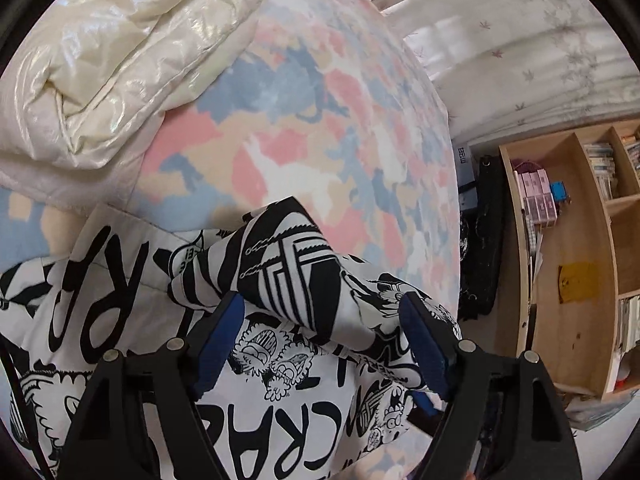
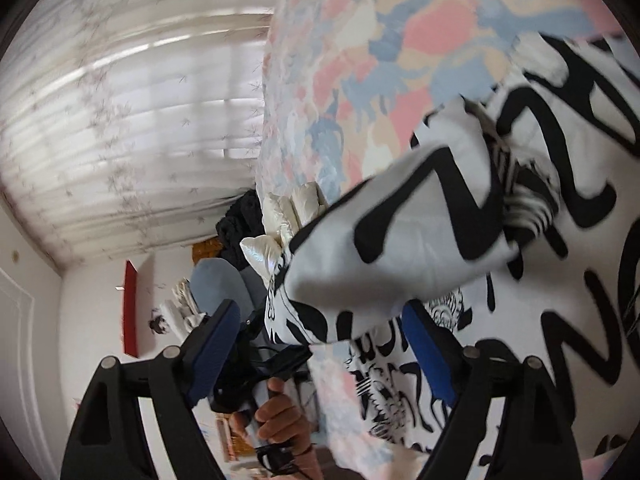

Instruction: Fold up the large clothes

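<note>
Black-and-white printed garment spread on the pastel bed, cream quilt at ten o'clock, left gripper and right gripper – jaws wide, gripping nothing – over its folds.

- A bed with a pastel pink, blue and cream patterned cover fills the left wrist view.
- A glossy cream padded jacket lies bunched on it at 10 o'clock.
- A black-and-white printed garment lies on it toward 7 o'clock, one fold humped up.
</note>
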Demonstrator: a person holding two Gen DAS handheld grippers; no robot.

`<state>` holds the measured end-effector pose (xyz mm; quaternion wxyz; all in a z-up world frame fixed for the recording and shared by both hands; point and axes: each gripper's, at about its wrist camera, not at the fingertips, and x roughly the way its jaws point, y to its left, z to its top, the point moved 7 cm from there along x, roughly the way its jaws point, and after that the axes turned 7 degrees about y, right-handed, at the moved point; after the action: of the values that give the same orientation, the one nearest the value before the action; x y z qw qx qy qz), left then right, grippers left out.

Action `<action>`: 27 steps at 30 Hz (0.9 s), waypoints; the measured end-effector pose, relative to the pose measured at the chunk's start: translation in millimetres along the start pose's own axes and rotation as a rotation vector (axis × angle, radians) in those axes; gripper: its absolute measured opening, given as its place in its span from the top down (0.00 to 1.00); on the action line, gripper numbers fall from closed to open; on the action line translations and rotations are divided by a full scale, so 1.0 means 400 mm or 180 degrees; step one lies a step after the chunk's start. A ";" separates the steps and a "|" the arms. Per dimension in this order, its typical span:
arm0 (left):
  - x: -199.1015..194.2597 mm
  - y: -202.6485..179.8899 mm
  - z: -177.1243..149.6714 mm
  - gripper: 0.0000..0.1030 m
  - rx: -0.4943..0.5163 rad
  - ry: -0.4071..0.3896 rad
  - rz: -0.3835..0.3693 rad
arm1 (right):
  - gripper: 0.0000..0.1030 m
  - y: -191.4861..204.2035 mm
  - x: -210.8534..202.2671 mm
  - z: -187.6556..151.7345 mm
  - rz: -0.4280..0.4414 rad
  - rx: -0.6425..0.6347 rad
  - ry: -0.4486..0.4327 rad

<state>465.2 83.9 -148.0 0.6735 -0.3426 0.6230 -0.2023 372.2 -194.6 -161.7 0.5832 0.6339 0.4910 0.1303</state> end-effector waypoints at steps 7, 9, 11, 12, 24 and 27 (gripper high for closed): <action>0.006 0.005 0.001 0.24 -0.0011 -0.0006 0.0051 | 0.18 -0.023 0.018 0.011 -0.0061 0.0073 -0.0030; 0.021 0.013 0.010 0.23 -0.0030 0.0006 0.0101 | 0.18 -0.031 0.023 0.042 -0.0094 0.0106 -0.0105; 0.043 0.021 0.022 0.23 -0.0083 0.0045 0.0159 | 0.18 -0.036 0.022 0.072 -0.0133 0.0111 -0.0211; 0.055 0.024 0.028 0.23 -0.0102 0.0060 0.0185 | 0.18 -0.037 0.019 0.091 -0.0160 0.0106 -0.0282; -0.008 -0.064 -0.052 0.97 0.0910 -0.0771 0.0639 | 0.85 0.128 0.001 0.053 -0.0979 -0.1919 -0.0374; -0.026 -0.021 -0.150 0.97 0.1088 -0.0888 0.0480 | 0.87 0.086 -0.024 -0.031 -0.1144 -0.2433 -0.0287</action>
<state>406.2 73.0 -134.0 0.8145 -0.2008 0.5044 -0.2047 374.6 -188.8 -124.3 0.8106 0.2814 0.4841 0.1714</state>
